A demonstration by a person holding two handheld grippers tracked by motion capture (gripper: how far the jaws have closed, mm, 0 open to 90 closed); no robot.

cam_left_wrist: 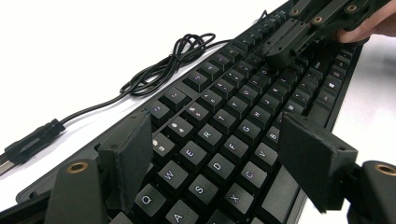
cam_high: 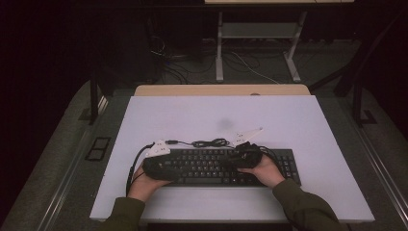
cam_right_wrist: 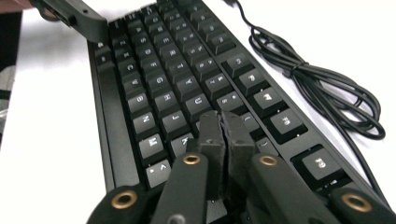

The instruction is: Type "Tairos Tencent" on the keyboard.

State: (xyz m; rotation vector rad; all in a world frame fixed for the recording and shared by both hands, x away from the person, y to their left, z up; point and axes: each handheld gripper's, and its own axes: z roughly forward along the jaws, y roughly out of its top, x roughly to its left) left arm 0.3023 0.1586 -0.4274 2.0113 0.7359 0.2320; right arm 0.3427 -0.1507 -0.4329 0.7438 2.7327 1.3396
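- Nearest the lens, right gripper view: the right gripper (cam_right_wrist: pixel 225 122), its two black jaws pressed together with nothing between them, tips resting on or just above the keys near the middle of the black full-size computer keyboard (cam_right_wrist: pixel 154 93). Joined jaws make one narrow point, which suits pressing a single key, judged the work in hand.
- Left gripper view: the left gripper (cam_left_wrist: pixel 212 144), jaws spread wide and holding nothing, poised over the letter keys at the keyboard's left end. Whether the pads touch the keycaps cannot be told; the spread stance suggests this tool waits or steadies rather than presses.
- High view: the keyboard lies flat, parallel to the near edge of the white tabletop (cam_high: pixel 298 120), directly before the person, a placement that lets both tools reach it. The person's left hand (cam_high: pixel 144 185) and right hand (cam_high: pixel 264 173) enter from below in dark green sleeves, one at each half of the board.
- The keyboard's black cable (cam_high: pixel 210 142), a loose coiled bundle, lies on the tabletop just behind the keyboard's far edge; its plug (cam_left_wrist: pixel 30 140) rests unconnected beside the board's left end, so keystrokes probably register nowhere.
- Judged risk: the joined jaws are broad enough to catch a neighbouring key.
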